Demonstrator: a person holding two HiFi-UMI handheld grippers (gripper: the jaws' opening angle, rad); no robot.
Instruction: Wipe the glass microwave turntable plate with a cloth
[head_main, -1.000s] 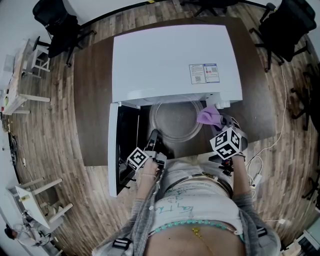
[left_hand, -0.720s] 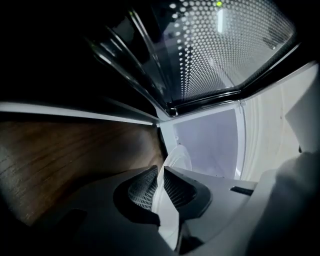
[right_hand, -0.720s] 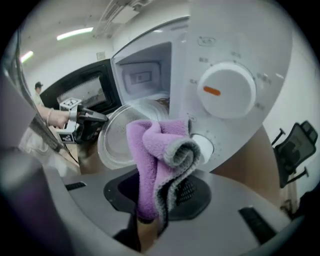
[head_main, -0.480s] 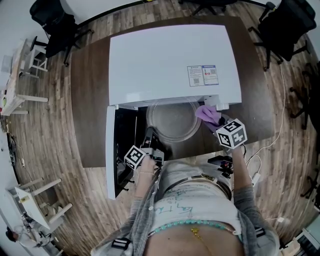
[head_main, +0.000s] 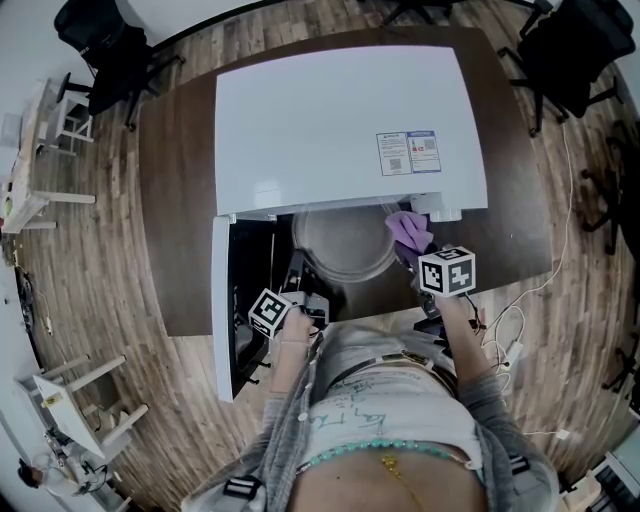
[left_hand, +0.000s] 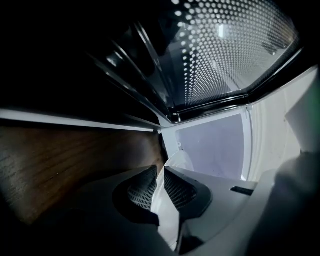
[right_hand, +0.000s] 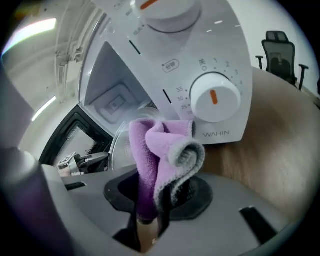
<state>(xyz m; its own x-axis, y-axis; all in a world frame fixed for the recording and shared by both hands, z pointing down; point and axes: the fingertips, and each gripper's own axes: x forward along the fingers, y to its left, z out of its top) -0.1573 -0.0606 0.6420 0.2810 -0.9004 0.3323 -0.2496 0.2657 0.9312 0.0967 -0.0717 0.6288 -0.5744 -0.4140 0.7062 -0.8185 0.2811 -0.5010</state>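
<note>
The round glass turntable plate (head_main: 340, 245) lies half out of the white microwave's (head_main: 350, 120) mouth. My left gripper (head_main: 303, 270) reaches in from the lower left. In the left gripper view it (left_hand: 161, 186) is shut on the plate's thin pale rim (left_hand: 175, 162). A purple cloth (head_main: 408, 232) with a grey edge hangs over the plate's right rim, and my right gripper (head_main: 413, 252) is shut on it. In the right gripper view the cloth (right_hand: 160, 150) stands bunched up out of the gripper (right_hand: 159, 197), with the plate (right_hand: 119, 147) just behind it.
The microwave door (head_main: 225, 310) stands open to the left. Its control panel with a white dial (right_hand: 215, 97) is right of the cloth. The microwave sits on a brown table (head_main: 180, 200). Office chairs (head_main: 110, 50) (head_main: 575, 50) and a floor cable (head_main: 512, 330) surround it.
My right gripper has rolled over and come down a little to the left, bringing the cloth onto the plate's right rim. The left gripper has kept its hold on the rim.
</note>
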